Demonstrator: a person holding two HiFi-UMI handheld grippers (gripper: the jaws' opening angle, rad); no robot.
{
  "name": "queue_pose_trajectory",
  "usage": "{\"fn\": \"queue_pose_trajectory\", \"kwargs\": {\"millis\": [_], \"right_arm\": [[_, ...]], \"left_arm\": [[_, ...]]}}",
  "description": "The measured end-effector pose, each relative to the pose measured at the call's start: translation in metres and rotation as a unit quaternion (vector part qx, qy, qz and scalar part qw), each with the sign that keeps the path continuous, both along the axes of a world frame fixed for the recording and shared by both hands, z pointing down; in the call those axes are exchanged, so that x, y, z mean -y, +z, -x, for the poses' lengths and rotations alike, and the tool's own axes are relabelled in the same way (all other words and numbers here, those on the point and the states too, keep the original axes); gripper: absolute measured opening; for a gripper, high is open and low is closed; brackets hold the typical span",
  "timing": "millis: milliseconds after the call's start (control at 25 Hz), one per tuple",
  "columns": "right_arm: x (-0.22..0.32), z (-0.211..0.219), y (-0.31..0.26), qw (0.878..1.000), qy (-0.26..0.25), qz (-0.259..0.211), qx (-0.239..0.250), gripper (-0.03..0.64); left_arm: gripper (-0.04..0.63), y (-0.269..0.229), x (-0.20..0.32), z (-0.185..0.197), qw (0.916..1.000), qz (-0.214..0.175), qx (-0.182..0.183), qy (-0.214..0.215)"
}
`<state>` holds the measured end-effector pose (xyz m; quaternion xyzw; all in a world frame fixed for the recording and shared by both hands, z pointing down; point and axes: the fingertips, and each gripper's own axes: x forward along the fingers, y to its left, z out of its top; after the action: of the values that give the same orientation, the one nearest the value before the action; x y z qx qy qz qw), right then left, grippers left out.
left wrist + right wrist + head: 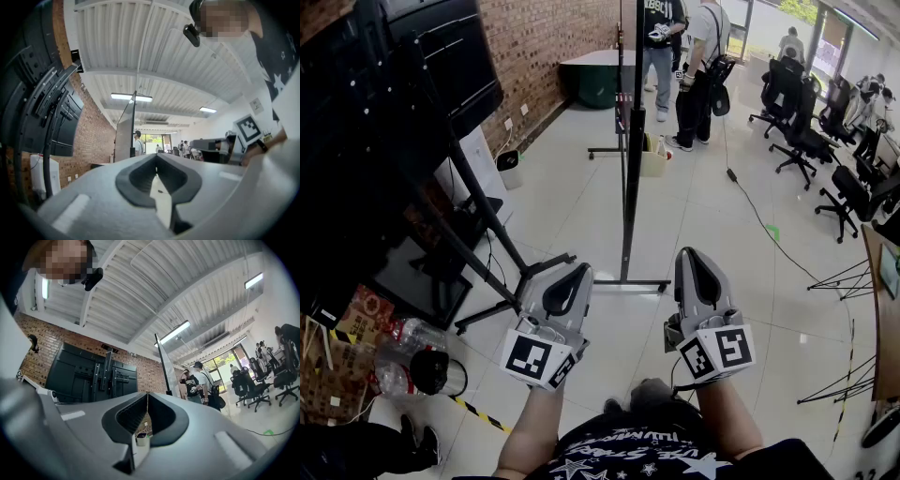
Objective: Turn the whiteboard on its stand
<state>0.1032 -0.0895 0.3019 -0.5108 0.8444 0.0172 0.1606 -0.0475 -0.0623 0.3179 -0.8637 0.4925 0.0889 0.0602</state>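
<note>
The whiteboard [636, 112] stands edge-on to me on its wheeled stand, whose floor bar [628, 282] lies just beyond my grippers. My left gripper [582, 269] and right gripper [687, 253] hover side by side above the floor, short of the stand, both shut and holding nothing. The board shows as a tall narrow panel [123, 140] past the left gripper [156, 159] in the left gripper view. It appears as a slanted pole and panel [163, 365] beyond the right gripper [147, 394] in the right gripper view.
A large black screen on a tripod stand [394, 103] fills the left, its legs [520, 281] reaching near the whiteboard's base. Bottles and boxes [403, 361] lie at lower left. People [698, 66] stand behind; office chairs [802, 122] and a floor cable [759, 220] are to the right.
</note>
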Motion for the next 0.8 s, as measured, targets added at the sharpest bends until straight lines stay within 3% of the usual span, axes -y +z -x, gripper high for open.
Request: {"fn": "queue_pose_trajectory", "kwargs": {"millis": [360,800], "right_arm": [[0.038,0.015,0.010,1.000,0.001,0.023,-0.002,0.032],[0.166,0.014,0.025,0.999,0.010,0.037,-0.004,0.038]], "left_arm": [[0.005,0.015,0.021,0.021,0.9995,0.023,-0.014,-0.018],[0.006,0.009,0.139,0.009,0.9999,0.008,0.013,-0.002]]}}
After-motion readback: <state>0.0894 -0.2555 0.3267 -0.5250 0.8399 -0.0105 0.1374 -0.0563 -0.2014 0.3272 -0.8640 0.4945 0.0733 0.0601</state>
